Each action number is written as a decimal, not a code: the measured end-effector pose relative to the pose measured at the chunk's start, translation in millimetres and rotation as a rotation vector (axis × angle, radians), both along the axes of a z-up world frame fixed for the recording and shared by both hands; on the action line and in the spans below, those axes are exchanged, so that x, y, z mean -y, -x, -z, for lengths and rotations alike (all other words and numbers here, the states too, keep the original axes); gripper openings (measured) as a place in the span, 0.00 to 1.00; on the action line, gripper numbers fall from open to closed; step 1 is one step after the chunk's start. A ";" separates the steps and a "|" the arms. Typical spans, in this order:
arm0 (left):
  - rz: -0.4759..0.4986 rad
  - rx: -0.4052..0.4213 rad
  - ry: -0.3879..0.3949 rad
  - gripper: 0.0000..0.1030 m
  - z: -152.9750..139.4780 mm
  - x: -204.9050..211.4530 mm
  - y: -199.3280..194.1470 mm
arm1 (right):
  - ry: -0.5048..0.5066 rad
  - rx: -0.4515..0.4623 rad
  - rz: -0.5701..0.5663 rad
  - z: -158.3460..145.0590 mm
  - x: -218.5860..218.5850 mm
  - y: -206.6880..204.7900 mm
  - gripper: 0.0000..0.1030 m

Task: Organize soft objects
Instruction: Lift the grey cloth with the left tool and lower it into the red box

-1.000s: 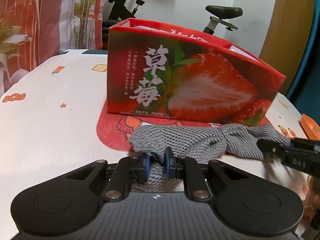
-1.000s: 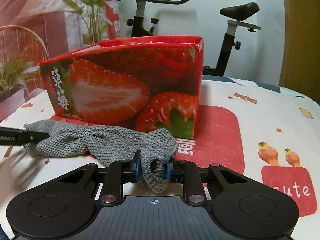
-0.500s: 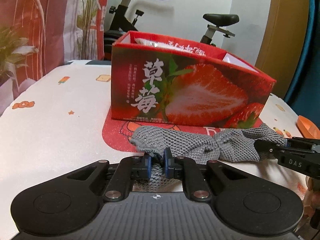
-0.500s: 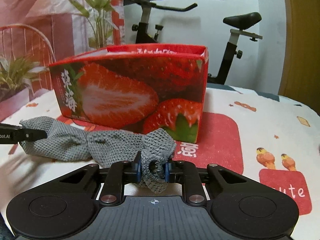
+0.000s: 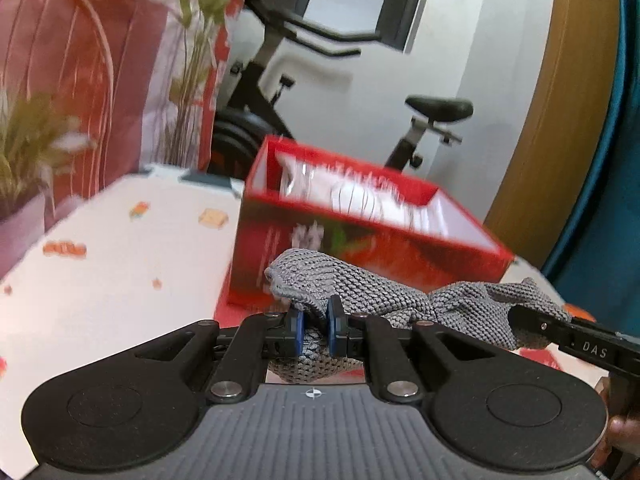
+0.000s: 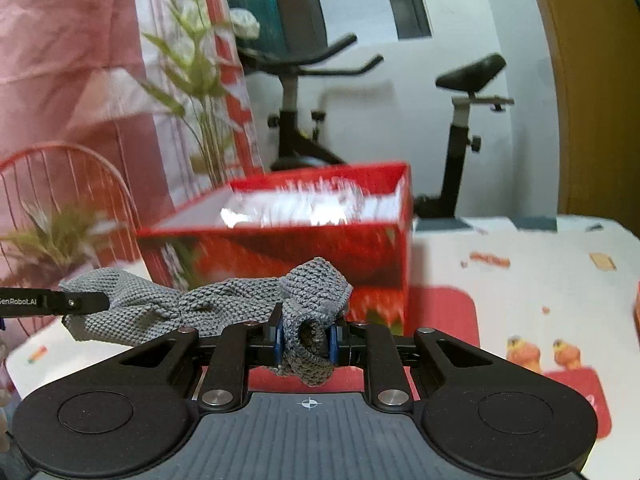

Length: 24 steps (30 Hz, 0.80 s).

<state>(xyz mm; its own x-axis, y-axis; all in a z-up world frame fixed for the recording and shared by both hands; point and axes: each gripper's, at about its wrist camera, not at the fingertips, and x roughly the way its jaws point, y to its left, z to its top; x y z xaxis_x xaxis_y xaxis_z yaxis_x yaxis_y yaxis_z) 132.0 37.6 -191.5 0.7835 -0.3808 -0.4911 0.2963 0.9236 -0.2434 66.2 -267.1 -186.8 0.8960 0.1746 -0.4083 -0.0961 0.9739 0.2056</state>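
A grey knitted cloth point(image 5: 384, 300) hangs stretched between both grippers, lifted off the table. My left gripper point(image 5: 314, 328) is shut on its left end. My right gripper point(image 6: 305, 334) is shut on its right end point(image 6: 312, 304); its finger also shows at the right of the left wrist view point(image 5: 560, 332). The open red strawberry box point(image 5: 360, 240) stands just behind the cloth, with white packets inside point(image 6: 304, 208).
The table has a white patterned cover point(image 5: 100, 264) with a red mat point(image 6: 440, 312) under the box. An exercise bike point(image 6: 460, 128), a plant point(image 6: 192, 92) and a red wire chair point(image 6: 68, 184) stand behind the table.
Both grippers have risen with the cloth, which was resting on the table before. The box's open top and contents have come into view.
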 end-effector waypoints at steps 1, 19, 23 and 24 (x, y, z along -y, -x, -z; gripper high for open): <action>-0.003 0.011 0.008 0.12 -5.6 -1.3 0.5 | -0.001 0.012 -0.002 -5.5 -0.5 -0.4 0.18; 0.024 0.184 -0.008 0.12 -92.8 25.6 -57.4 | 0.039 -0.044 -0.014 -80.9 5.1 -103.0 0.17; 0.050 0.155 -0.057 0.12 -94.2 41.3 -79.9 | 0.053 -0.131 -0.022 -76.2 2.5 -128.6 0.17; 0.059 0.144 -0.069 0.12 -93.0 43.9 -84.2 | 0.057 -0.152 -0.027 -74.3 1.2 -133.3 0.17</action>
